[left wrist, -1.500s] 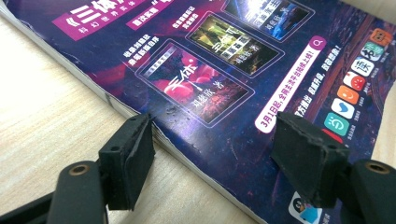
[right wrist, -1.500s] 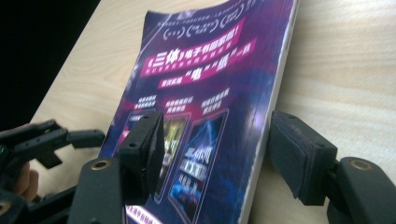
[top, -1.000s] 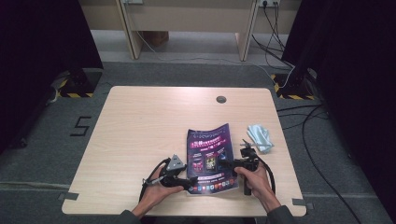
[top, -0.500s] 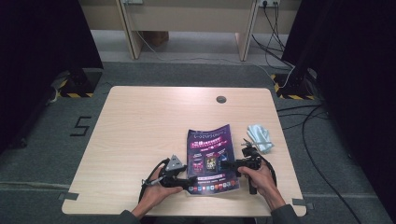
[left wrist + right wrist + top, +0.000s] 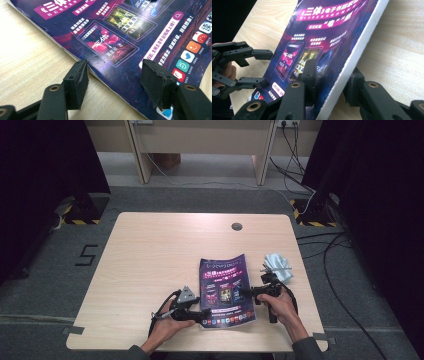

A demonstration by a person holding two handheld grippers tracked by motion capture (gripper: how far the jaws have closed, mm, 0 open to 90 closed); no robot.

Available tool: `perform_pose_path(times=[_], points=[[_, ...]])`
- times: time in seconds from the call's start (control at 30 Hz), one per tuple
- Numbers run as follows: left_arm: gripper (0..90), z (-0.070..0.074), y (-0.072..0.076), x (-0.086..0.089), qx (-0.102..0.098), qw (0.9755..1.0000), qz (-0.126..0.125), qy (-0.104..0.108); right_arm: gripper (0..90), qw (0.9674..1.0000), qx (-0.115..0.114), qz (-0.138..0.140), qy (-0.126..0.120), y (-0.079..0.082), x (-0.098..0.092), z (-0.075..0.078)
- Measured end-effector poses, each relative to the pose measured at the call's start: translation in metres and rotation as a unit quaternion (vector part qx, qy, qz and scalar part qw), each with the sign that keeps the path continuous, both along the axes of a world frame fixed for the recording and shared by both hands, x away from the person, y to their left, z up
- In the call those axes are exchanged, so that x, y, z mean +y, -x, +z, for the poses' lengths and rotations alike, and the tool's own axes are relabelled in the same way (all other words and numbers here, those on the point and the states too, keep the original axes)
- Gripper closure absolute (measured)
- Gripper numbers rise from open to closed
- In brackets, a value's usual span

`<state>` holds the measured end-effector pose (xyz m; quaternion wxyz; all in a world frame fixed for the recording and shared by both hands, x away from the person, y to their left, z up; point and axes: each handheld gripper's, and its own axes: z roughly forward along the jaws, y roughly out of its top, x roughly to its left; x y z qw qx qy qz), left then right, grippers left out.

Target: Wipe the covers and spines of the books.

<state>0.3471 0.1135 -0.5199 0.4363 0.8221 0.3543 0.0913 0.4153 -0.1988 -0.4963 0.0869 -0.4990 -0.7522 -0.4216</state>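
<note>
Glossy purple booklet (image 5: 225,290) near table's (image 5: 150,250) front edge, thin, floppy, slick: right gripper (image 5: 332,80) pinching its page-edge side, jaws just closing; left gripper (image 5: 113,82) open astride the opposite edge.

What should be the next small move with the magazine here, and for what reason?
Probably finish closing the right gripper on the magazine. Its jaws have just been closing and already straddle the magazine's white page edge, one above the cover, one below. The left gripper stands open at the opposite edge, its jaws resting on the cover and table, so it holds nothing.
</note>
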Motion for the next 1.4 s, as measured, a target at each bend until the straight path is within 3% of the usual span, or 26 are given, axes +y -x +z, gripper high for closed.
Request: perform_pose_path(times=[0.2, 0.67, 0.87, 0.97, 1.0, 1.03, 1.17, 1.4], points=[[38.1, 0.000, 0.000, 0.000, 0.001, 1.0000, 0.003, 0.000, 69.0, 0.9999, -0.007, 0.008, -0.001, 0.000, 0.000, 0.003], [34.2, 0.003, -0.005, 0.005, 0.014, 0.9999, 0.003, -0.002, 75.1, 0.9991, -0.032, 0.019, 0.021, -0.003, 0.005, 0.014], [33.3, 0.009, -0.010, 0.027, 0.014, 0.9994, 0.031, 0.008, 77.3, 0.9990, -0.025, 0.023, 0.028, -0.007, 0.000, 0.016], [33.1, 0.009, -0.013, 0.034, 0.017, 0.9991, 0.040, 0.001, 77.4, 0.9989, -0.019, 0.026, 0.033, -0.008, -0.001, 0.016], [33.0, 0.009, -0.015, 0.040, 0.014, 0.9988, 0.043, -0.018, 77.6, 0.9988, -0.021, 0.029, 0.034, -0.008, -0.002, 0.016], [32.8, 0.008, -0.016, 0.042, 0.014, 0.9987, 0.043, -0.025, 77.7, 0.9987, -0.022, 0.030, 0.034, -0.008, -0.002, 0.017], [32.3, 0.006, -0.020, 0.055, 0.020, 0.9977, 0.057, -0.032, 79.0, 0.9985, -0.025, 0.032, 0.036, -0.009, -0.004, 0.024], [32.2, 0.004, -0.021, 0.068, 0.001, 0.9959, 0.070, -0.057, 82.0, 0.9967, -0.042, 0.040, 0.057, -0.014, -0.005, 0.042]])
